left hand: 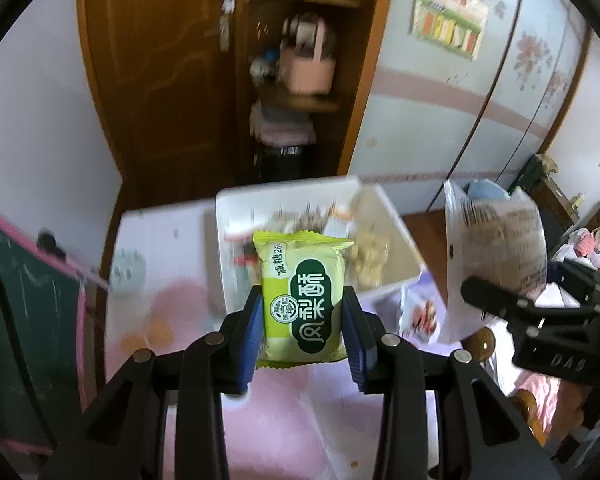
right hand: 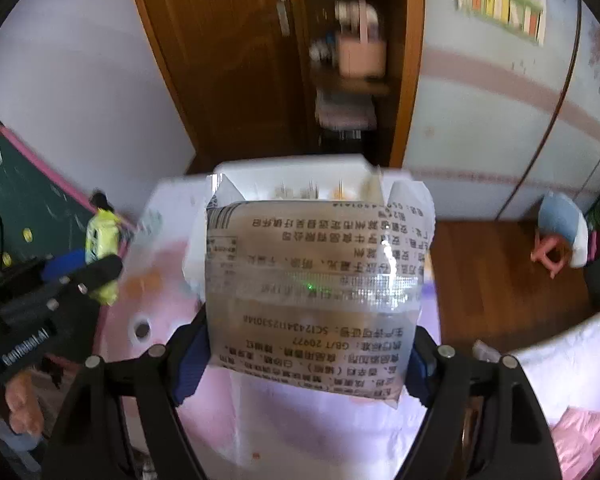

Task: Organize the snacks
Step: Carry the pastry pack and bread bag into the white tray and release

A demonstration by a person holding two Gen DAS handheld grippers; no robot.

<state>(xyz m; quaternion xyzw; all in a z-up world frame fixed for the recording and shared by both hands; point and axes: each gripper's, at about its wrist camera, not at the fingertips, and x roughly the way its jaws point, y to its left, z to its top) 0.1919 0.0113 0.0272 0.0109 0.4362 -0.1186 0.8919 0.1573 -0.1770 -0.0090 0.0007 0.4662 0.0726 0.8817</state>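
My left claw is clamped on a green snack packet, blue pads pressing its two long edges. The packet stands upright between the fingers, held in the air above a pink table. It is yellow-green with a dark green label and white Chinese lettering.

My right claw grips a larger, clear silvery packet, its printed back facing the camera with the text upside down. From the left view this same packet hangs off to the right, raised above the table's edge.

Ahead of both claws sits a white bin on the far part of the table. Several snacks already lie inside it; they are blurred, so I can make out only pale, beige and orange wrappers. The green packet hovers just in front of the bin's near wall. The clear packet covers most of the bin in the right view, leaving only its far rim visible.

One more small packet with red print lies on the table just right of the bin.

Behind the table stand a brown wooden door and open shelves.
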